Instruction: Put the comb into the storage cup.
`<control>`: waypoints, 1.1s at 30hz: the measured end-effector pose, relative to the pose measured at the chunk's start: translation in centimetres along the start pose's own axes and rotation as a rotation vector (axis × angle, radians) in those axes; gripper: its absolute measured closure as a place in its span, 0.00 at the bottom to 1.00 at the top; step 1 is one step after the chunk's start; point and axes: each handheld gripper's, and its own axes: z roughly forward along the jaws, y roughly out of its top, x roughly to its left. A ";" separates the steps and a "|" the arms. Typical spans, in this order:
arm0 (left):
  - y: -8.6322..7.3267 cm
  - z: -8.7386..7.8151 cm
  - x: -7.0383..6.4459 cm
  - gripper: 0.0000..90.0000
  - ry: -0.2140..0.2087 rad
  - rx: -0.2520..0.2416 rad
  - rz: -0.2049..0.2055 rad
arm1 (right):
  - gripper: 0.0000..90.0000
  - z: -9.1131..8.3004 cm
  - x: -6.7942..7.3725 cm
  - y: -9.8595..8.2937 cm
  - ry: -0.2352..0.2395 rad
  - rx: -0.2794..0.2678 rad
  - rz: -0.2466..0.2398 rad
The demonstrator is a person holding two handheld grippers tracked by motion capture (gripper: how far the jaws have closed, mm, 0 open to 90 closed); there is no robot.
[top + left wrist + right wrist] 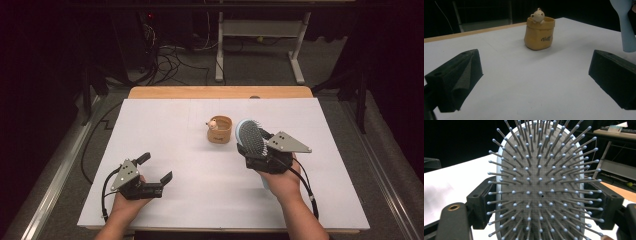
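A small tan pouch-shaped pot [220, 130] with a little bear figure [537, 16] peeking over its rim stands upright near the middle of the white table top [165, 125]. Just right of it, my right gripper [255, 150] is shut on a light blue hairbrush [250, 137], jaws clamping the sides of its head, bristles facing up. In the right gripper view the brush [540, 192] sits between the jaws of that gripper [542, 206]. My left gripper [156, 167] rests at the front left, open and holding nothing. From the left gripper [536, 67] the pot [539, 33] lies ahead, the brush handle [625, 27] at the upper right.
The white top lies on a wooden table whose far edge [220, 92] shows. Beyond it, a white desk frame [260, 30] and tangled cables [170, 60] are on the dark floor. Bare white surface stretches between the two grippers.
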 end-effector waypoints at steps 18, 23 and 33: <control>0.2 -0.2 0.1 0.00 0.001 -0.005 -0.002 | 0.23 0.4 -0.2 0.3 -0.018 -0.033 0.013; 0.2 -0.2 0.2 0.00 0.002 -0.006 -0.004 | 0.23 0.7 0.0 0.5 -0.021 -0.048 0.000; 0.1 -0.1 0.2 0.00 0.007 -0.001 -0.002 | 0.23 1.3 -0.1 1.0 -0.031 -0.056 0.008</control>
